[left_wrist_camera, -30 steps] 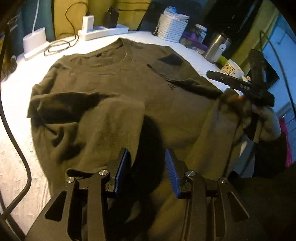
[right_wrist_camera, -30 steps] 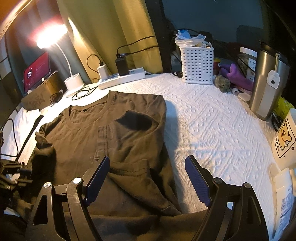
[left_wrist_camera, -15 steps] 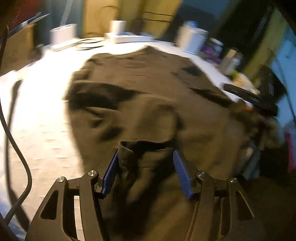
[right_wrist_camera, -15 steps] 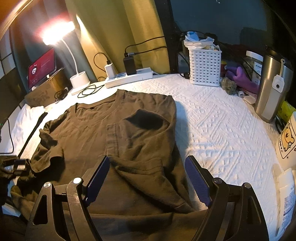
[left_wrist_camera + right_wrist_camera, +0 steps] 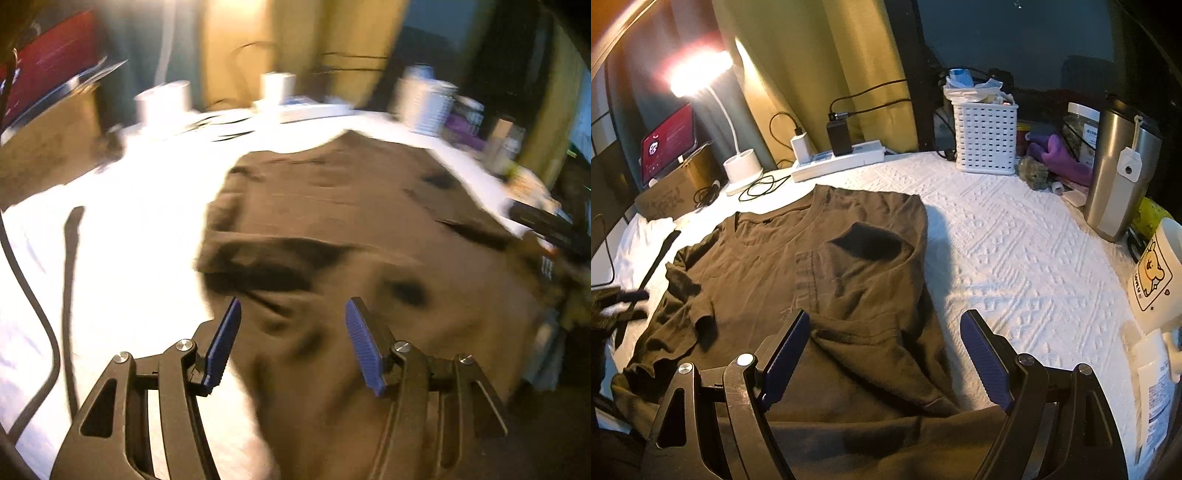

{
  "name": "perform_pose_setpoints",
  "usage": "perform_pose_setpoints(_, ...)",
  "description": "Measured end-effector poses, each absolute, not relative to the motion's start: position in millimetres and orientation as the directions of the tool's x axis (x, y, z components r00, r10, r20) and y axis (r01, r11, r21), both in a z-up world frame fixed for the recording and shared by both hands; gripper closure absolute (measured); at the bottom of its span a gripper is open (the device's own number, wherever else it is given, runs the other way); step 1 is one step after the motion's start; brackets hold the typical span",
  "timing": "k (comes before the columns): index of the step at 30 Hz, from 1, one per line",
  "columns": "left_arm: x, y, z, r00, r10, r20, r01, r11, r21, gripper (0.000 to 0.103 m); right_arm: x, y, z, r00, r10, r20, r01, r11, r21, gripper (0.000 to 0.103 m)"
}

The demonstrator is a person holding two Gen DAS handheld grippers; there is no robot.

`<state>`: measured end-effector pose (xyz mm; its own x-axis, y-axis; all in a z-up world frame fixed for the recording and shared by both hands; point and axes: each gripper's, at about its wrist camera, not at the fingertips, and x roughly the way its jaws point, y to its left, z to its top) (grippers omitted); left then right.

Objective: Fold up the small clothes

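A dark olive T-shirt (image 5: 812,277) lies face up on the white textured table cover (image 5: 1015,258), its right side folded inward over the chest. In the blurred left wrist view the shirt (image 5: 351,221) fills the middle, with a rumpled left sleeve. My left gripper (image 5: 293,301) hovers open above the shirt's lower left part, and no cloth is pinched between its blue pads. It shows as a dark blur at the far left (image 5: 624,299) of the right wrist view. My right gripper (image 5: 885,314) stands wide open over the folded lower right part, holding nothing.
Along the back stand a lit desk lamp (image 5: 742,170), a power strip (image 5: 838,162) with chargers and a white basket (image 5: 986,136). A steel tumbler (image 5: 1119,173) and a bear mug (image 5: 1156,273) crowd the right edge. A black cable (image 5: 37,295) runs down the left.
My left gripper opened wider, let the cloth fold slip from between its pads, and swung left toward the shirt's left edge. The right gripper stayed wide open and almost still.
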<state>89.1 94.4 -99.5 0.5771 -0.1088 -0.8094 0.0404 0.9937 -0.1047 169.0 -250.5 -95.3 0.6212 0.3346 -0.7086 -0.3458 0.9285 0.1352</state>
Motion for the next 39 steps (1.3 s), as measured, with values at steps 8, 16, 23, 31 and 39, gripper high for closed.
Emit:
perform_pose_setpoints(8,131,104,-127,0.583,-0.030,-0.812,-0.024,0.998,-0.054,0.048,179,-257,-93,0.627,0.319,-0.711,-0.338,0.933,0.121,0.018)
perform_pose_setpoints(16,146,115,-127,0.625,0.094,-0.775,-0.124,0.992,0.021,0.089,196,-253,-99,0.610,0.328,-0.721,-0.349,0.928,0.128,0.018)
perform_pose_setpoints(23,148,125,-127,0.612,0.163,-0.774,-0.184,0.981,0.061,0.085,195,-263,-96,0.619,0.312,-0.721,-0.341,0.934,0.112,0.018)
perform_pose_setpoints(31,109,117,-91,0.650,0.116,-0.751,-0.157,0.987,0.017,0.056,166,-294,-85,0.659,0.269,-0.702,-0.293,0.952,0.090,0.018)
perform_pose_setpoints(39,43,96,-71,0.658,0.050,-0.751,-0.082,0.997,-0.005,0.056,128,-308,-91,0.653,0.237,-0.720,-0.283,0.957,0.058,0.039)
